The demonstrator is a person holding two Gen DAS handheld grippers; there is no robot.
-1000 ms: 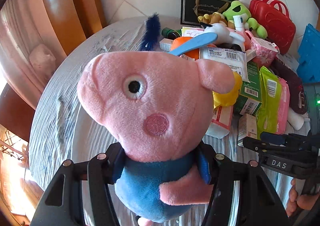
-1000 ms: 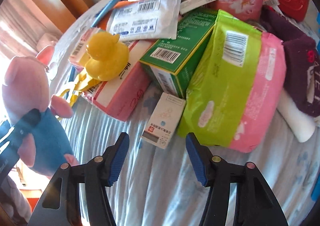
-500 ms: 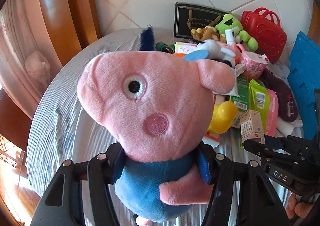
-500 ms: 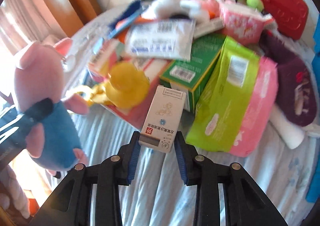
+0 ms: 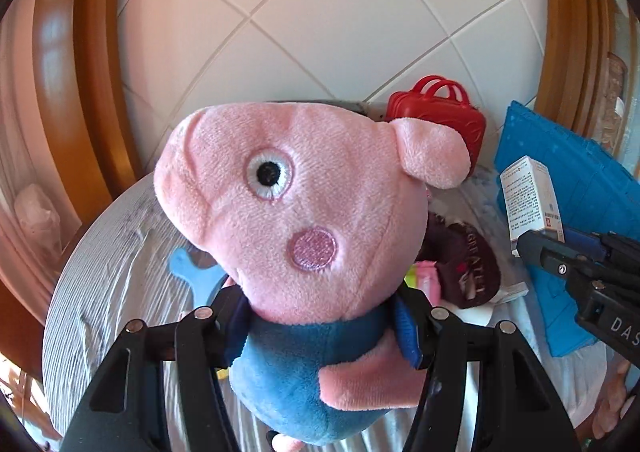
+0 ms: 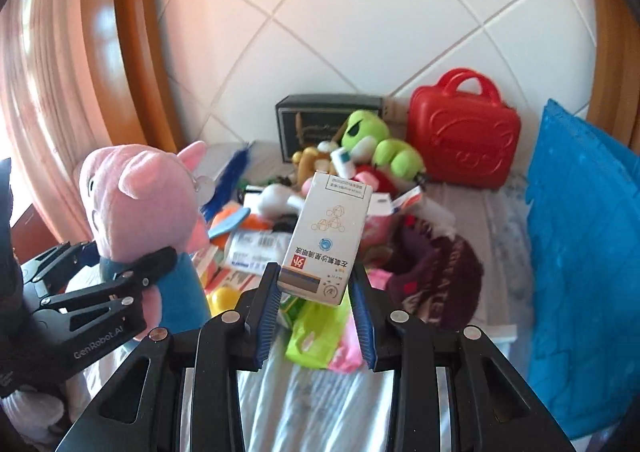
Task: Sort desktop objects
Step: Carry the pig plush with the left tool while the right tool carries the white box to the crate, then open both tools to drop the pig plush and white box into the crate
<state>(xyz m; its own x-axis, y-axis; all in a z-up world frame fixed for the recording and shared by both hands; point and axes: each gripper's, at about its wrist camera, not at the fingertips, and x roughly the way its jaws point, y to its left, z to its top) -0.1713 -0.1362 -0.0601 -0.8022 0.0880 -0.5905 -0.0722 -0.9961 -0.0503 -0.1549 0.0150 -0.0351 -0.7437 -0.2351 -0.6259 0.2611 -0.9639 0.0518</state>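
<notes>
In the left wrist view, the left gripper (image 5: 322, 328) pinches a pig plush (image 5: 304, 219) by its blue body, above the desk (image 5: 116, 268). To the right, the right gripper (image 5: 536, 248) holds a white box (image 5: 530, 199) before a blue crate (image 5: 592, 191); a red case (image 5: 440, 111) stands behind.

In the right wrist view, the right gripper (image 6: 316, 304) clamps the box (image 6: 328, 240) by its lower end, tilted, over the pile of packets and toys. The left gripper (image 6: 152, 264) holds the plush (image 6: 140, 203) at left. A frog plush (image 6: 380, 147) lies beside the case (image 6: 464, 135), the crate (image 6: 580, 252) at right.
</notes>
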